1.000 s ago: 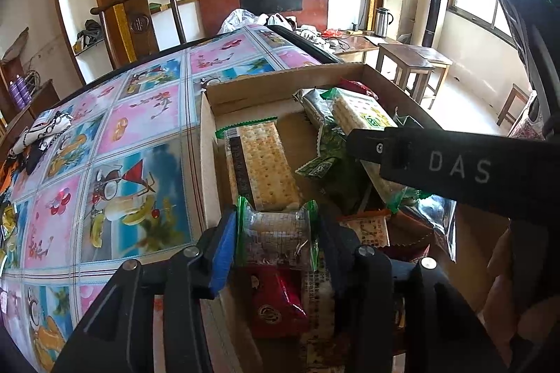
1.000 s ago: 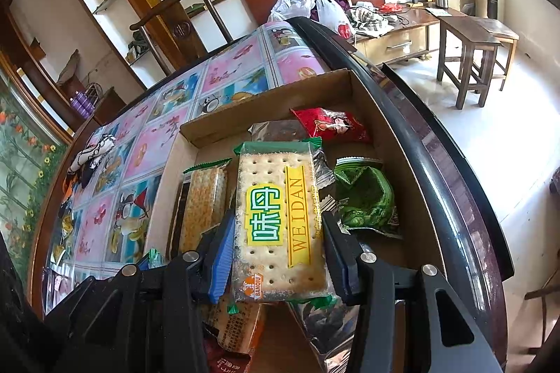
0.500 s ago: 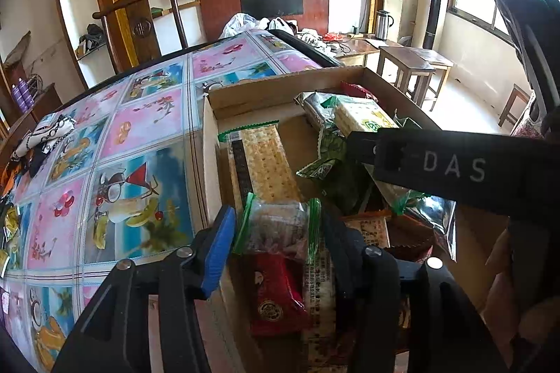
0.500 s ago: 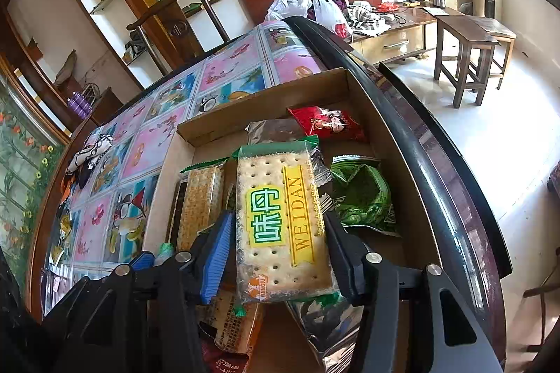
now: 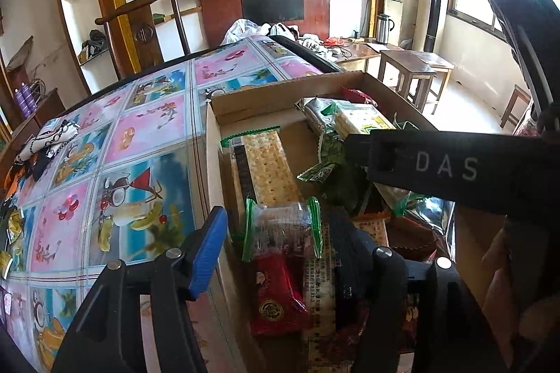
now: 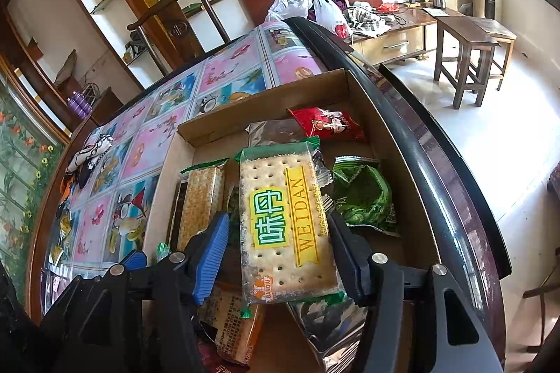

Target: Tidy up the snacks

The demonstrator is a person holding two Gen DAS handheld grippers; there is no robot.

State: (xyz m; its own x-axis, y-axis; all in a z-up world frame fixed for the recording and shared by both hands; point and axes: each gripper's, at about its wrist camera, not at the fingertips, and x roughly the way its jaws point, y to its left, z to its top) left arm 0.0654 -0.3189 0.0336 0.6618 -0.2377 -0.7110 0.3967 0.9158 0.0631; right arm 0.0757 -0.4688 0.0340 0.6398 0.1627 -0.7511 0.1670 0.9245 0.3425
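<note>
A cardboard box [image 5: 213, 163] [image 6: 266, 92] on the picture-tiled table holds several snack packs. My left gripper [image 5: 276, 233] is open over the box's near left corner; a small clear green-edged pack [image 5: 281, 226] lies between its jaws, free of the blue left finger, on a red pack [image 5: 276, 292]. My right gripper [image 6: 280, 240] is open around the WEIDAN cracker pack [image 6: 285, 219], which rests on other packs; a gap shows beside the blue finger. A second cracker pack [image 6: 199, 201] [image 5: 266, 170] lies along the left wall.
A green bag [image 6: 362, 194] and a red pack [image 6: 327, 124] lie at the box's right and far side. The right gripper's arm [image 5: 455, 170] crosses the left wrist view. Loose items [image 6: 89, 152] lie on the table's far left. The table edge [image 6: 420, 142] runs right of the box.
Both grippers have opened wider. The small clear pack and the WEIDAN pack, held a second ago, now lie loose in the box.
</note>
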